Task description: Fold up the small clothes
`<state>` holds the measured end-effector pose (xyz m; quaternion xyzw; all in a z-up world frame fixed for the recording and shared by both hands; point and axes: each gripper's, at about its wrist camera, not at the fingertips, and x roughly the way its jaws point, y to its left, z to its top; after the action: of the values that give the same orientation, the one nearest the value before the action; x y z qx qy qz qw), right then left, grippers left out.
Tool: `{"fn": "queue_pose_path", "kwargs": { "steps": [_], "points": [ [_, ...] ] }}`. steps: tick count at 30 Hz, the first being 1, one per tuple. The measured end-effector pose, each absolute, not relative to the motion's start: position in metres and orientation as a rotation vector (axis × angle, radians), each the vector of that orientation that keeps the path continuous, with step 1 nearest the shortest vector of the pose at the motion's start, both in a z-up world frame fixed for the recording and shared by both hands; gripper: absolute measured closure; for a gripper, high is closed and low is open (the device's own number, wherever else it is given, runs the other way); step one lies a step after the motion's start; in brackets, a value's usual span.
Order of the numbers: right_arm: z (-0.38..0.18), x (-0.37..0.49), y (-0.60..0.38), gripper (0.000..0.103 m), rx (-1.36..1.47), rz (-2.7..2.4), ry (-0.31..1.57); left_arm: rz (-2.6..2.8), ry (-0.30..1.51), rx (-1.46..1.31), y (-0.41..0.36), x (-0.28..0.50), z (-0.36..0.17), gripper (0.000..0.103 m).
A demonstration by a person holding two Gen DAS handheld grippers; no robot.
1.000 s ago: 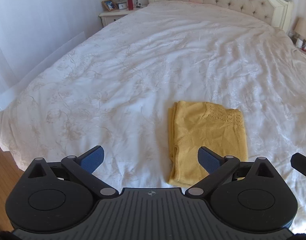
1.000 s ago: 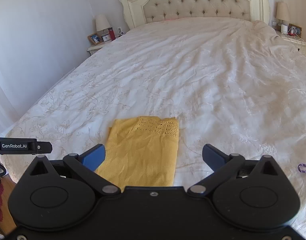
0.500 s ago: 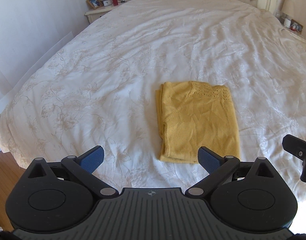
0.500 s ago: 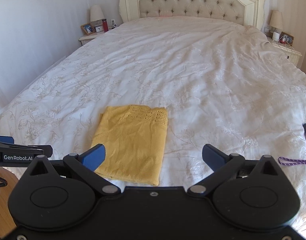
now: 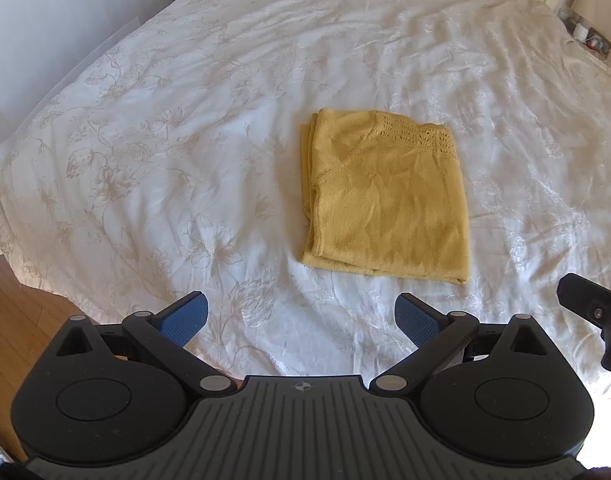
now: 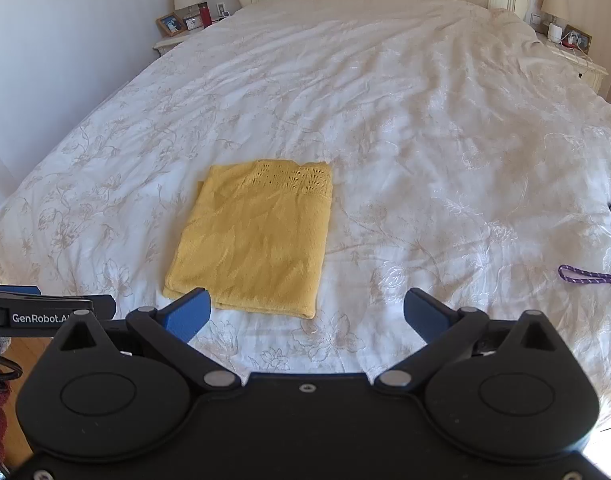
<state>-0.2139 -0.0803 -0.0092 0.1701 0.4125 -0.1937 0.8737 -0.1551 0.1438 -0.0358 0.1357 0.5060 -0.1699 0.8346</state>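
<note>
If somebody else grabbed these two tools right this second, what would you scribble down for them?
Left hand-held gripper: open, holding nothing, above the near edge of the bed.
Right hand-held gripper: open, holding nothing, also at the near edge.
Yellow knit top: lies on the white bedspread just ahead of both grippers, touching neither.
Done: the top is folded into a neat rectangle, its lacy band at the far end.
Left: I see no other clothes on the bed. A purple cord lies at the right edge; it seems no part of the job. Check for more items to fold outside the view.
</note>
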Motion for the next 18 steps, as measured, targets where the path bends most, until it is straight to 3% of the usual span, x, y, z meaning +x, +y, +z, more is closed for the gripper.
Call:
{"fn": "queue_pose_path", "kwargs": {
  "steps": [18],
  "points": [
    [-0.014, -0.201, -0.081, 0.001, 0.372, -0.392, 0.877, -0.352, 1.113, 0.278, 0.141, -0.149, -0.044, 0.002]
  ]
}}
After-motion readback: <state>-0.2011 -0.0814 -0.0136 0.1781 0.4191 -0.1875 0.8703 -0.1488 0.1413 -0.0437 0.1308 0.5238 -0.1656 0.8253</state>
